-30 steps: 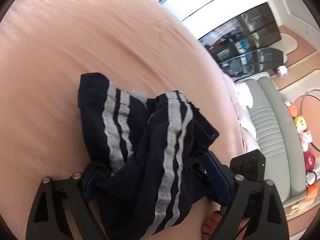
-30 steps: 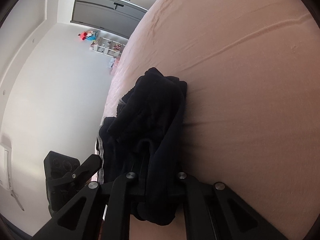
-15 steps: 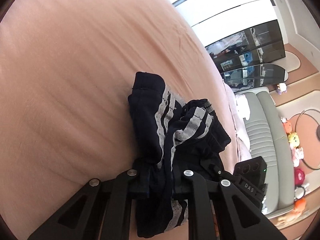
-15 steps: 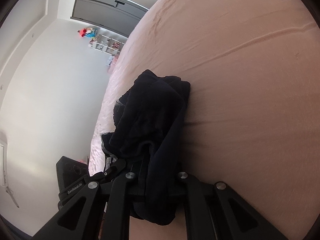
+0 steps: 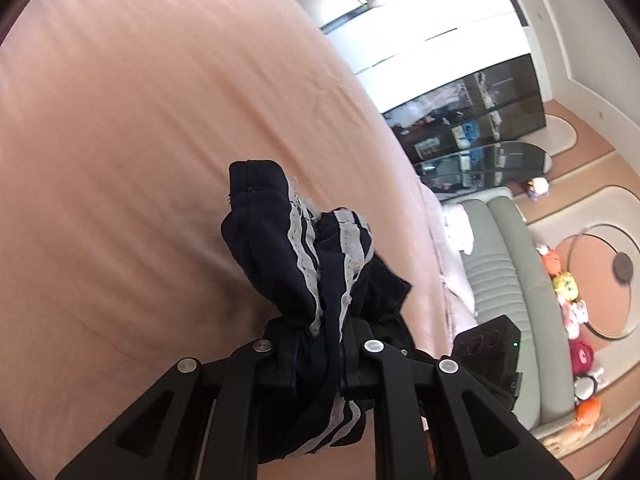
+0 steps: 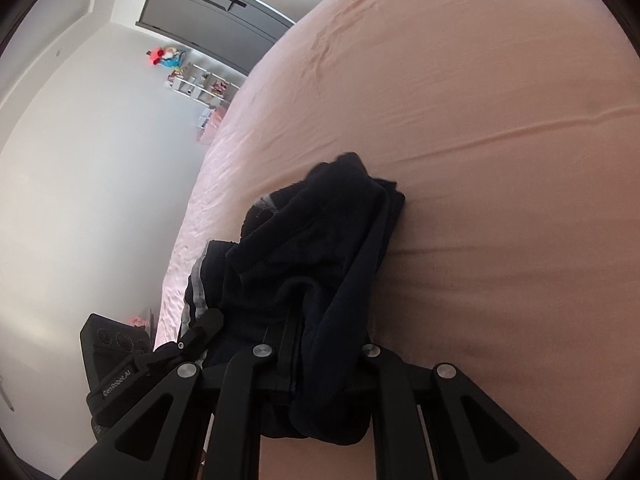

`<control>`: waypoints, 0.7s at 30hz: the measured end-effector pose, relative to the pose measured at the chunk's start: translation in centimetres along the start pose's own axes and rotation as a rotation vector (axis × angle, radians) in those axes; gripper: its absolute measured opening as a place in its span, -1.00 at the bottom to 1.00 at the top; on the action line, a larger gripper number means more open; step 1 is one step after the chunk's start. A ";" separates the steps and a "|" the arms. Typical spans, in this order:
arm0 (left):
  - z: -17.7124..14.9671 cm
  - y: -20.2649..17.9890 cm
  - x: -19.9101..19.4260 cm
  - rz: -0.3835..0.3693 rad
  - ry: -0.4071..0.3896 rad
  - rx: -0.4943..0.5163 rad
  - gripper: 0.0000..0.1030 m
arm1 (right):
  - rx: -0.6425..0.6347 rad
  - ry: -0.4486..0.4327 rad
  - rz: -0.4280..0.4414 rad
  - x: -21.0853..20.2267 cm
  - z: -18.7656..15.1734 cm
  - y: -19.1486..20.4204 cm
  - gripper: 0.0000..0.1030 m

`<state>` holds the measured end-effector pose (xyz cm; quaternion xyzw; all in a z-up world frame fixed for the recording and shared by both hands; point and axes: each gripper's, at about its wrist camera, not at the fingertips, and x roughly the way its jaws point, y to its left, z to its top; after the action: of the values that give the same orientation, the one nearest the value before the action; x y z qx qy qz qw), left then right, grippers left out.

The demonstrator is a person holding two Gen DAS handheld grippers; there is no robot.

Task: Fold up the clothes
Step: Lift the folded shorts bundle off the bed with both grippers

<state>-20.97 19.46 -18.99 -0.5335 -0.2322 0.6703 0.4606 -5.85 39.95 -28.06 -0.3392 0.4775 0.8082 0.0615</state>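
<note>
Left gripper [image 5: 318, 344]: fingers nearly closed, clamping the navy white-striped garment [image 5: 304, 256]. Right gripper [image 6: 320, 356]: fingers likewise pinched on the same bunched garment, which hangs crumpled above the pink bed sheet [image 6: 500, 120].

The right gripper [image 6: 320, 344] sits at 6 o'clock, its jaws clamped on a bunched dark garment [image 6: 320, 240] that rises toward the centre over a pink bed sheet [image 6: 480, 120]. A grey-white stripe [image 6: 197, 284] shows on the cloth at 8 o'clock. The left gripper [image 6: 192, 340] reaches in from 8 o'clock, touching the garment. A grey wardrobe [image 6: 208, 20] stands at 11 o'clock.
</note>
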 end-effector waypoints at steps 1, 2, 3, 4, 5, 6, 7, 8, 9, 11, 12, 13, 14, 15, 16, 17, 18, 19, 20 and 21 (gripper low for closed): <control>0.1 -0.4 -0.1 0.000 -0.002 0.001 -0.79 | -0.007 0.008 0.002 -0.4 0.0 0.1 -0.83; 0.1 -0.7 -0.3 0.005 0.002 0.003 -0.79 | -0.008 0.009 -0.013 -0.9 -0.1 0.1 -0.83; 0.1 -1.1 -0.3 0.000 0.012 0.004 -0.79 | -0.010 0.006 -0.014 -1.6 0.0 0.3 -0.83; 0.1 -1.7 -0.5 -0.004 0.013 0.003 -0.79 | -0.018 -0.003 -0.011 -2.4 -0.1 0.5 -0.83; 0.0 -2.4 -0.7 -0.009 0.015 0.008 -0.79 | -0.026 -0.012 -0.008 -3.3 -0.1 0.7 -0.83; -0.1 -3.0 -0.9 -0.014 0.016 0.012 -0.79 | -0.030 -0.019 -0.013 -4.2 -0.1 1.0 -0.83; -0.2 -3.7 -1.2 -0.018 0.018 0.018 -0.79 | -0.034 -0.027 -0.017 -5.2 -0.1 1.2 -0.83; -0.3 -4.6 -1.6 -0.023 0.014 0.030 -0.79 | -0.033 -0.033 -0.013 -6.3 -0.2 1.5 -0.83; -0.5 -5.5 -2.0 -0.028 0.011 0.043 -0.79 | -0.031 -0.039 -0.009 -7.5 -0.3 1.8 -0.83; -0.8 -7.4 -2.8 -0.037 0.004 0.069 -0.79 | -0.028 -0.051 0.000 -9.7 -0.6 2.4 -0.83; -1.0 -8.3 -3.2 -0.042 0.001 0.082 -0.79 | -0.027 -0.056 0.004 -10.9 -0.8 2.7 -0.83; -1.1 -9.3 -3.6 -0.047 -0.003 0.095 -0.79 | -0.034 -0.065 0.002 -12.0 -1.1 3.0 -0.83; -1.3 -10.0 -4.1 -0.053 -0.006 0.104 -0.79 | -0.040 -0.073 0.000 -13.1 -1.4 3.4 -0.83; -1.5 -11.1 -4.7 -0.061 -0.006 0.114 -0.79 | -0.044 -0.083 -0.001 -14.5 -1.8 3.8 -0.83; -1.7 -11.9 -5.2 -0.077 0.000 0.123 -0.79 | -0.048 -0.094 -0.003 -15.9 -2.1 4.3 -0.83; -1.9 -12.5 -5.7 -0.086 0.001 0.132 -0.79 | -0.052 -0.105 -0.005 -17.3 -2.5 4.7 -0.83; -2.2 -13.4 -6.3 -0.095 0.000 0.147 -0.79 | -0.055 -0.115 -0.006 -18.7 -2.9 5.2 -0.83; -2.5 -14.3 -6.8 -0.104 0.000 0.162 -0.79 | -0.061 -0.121 -0.013 -20.1 -3.2 5.7 -0.83; -2.8 -15.1 -7.4 -0.113 0.000 0.176 -0.79 | -0.066 -0.127 -0.020 -21.5 -3.6 6.1 -0.83; -3.2 -16.0 -7.9 -0.125 0.005 0.186 -0.79 | -0.072 -0.134 -0.028 -22.9 -3.9 6.6 -0.83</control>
<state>-12.05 19.48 -3.22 -0.4745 -0.2010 0.6577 0.5494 10.74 38.34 -10.53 -0.2929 0.4382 0.8448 0.0921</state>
